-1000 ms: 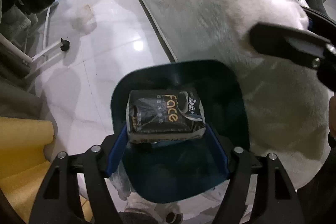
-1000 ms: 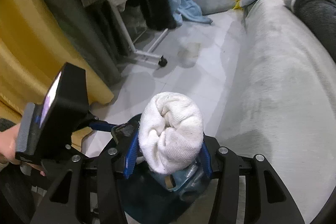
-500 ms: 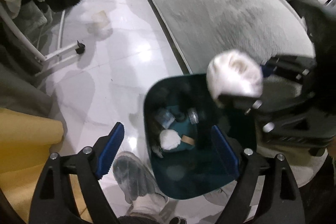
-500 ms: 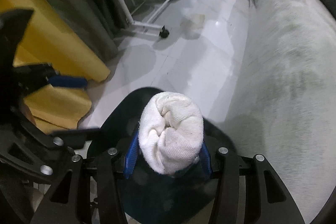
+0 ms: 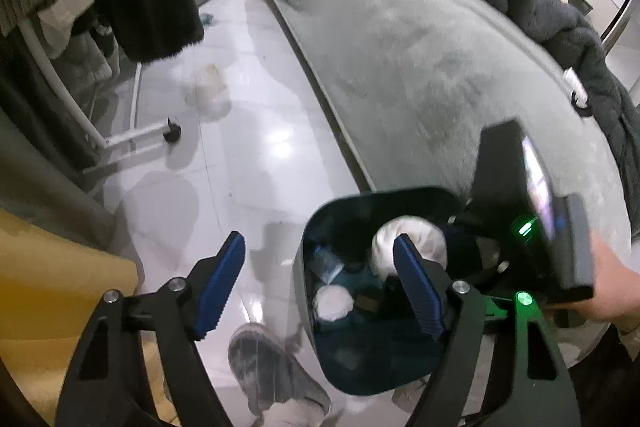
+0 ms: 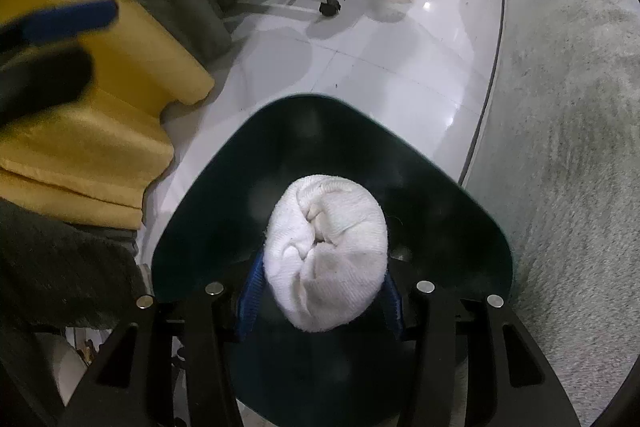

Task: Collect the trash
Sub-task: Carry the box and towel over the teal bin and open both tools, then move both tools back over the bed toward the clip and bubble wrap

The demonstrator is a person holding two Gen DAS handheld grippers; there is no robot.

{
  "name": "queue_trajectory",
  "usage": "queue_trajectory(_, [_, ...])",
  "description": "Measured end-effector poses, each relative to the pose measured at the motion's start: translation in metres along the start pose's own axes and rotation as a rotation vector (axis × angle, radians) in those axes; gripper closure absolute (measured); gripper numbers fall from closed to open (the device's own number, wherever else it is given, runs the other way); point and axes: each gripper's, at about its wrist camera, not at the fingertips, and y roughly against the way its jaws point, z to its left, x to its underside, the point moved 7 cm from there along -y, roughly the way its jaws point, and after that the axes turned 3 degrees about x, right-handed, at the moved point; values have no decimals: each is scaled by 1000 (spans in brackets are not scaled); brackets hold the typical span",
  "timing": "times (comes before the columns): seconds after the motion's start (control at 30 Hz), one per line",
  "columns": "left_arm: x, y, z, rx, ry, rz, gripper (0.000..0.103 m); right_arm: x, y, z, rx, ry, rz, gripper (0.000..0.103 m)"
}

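The rolled towel [image 6: 326,259] is white with faint grey smudges, and the bin [image 6: 224,187] around it is dark teal. Both claws have black frames with ribbed blue pads [image 5: 220,283]. The floor [image 5: 240,131] is glossy pale grey tile, the bed cover [image 5: 420,67] at right light grey plush, and the folded cloth [image 6: 100,131] at left mustard yellow.

The left gripper [image 5: 320,283] hangs with its blue-padded jaws spread wide and nothing between them. The right gripper [image 6: 320,291] points steeply downward, its jaws pressed against a rolled white cloth [image 6: 326,259]. A bare hand [image 5: 612,291], probably the right, holds that gripper's body.
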Motion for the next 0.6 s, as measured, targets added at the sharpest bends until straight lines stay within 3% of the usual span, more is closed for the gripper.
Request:
queue_trajectory(0.23, [-30,29,-13,-5,-14,-140,31,14,-8,1,2,20,50,51])
queue_trajectory(0.4, [-50,52,-31,13,-36,-238,31,23,-7,4,0,45,79,42])
queue_trajectory(0.47, [-58,61,-37,10,-45,-276,31,25,-1,6,0,58,79,32])
queue_trajectory(0.6, [-70,72,-49,9,-45,-331,31,24,18,11,6,82,38,31])
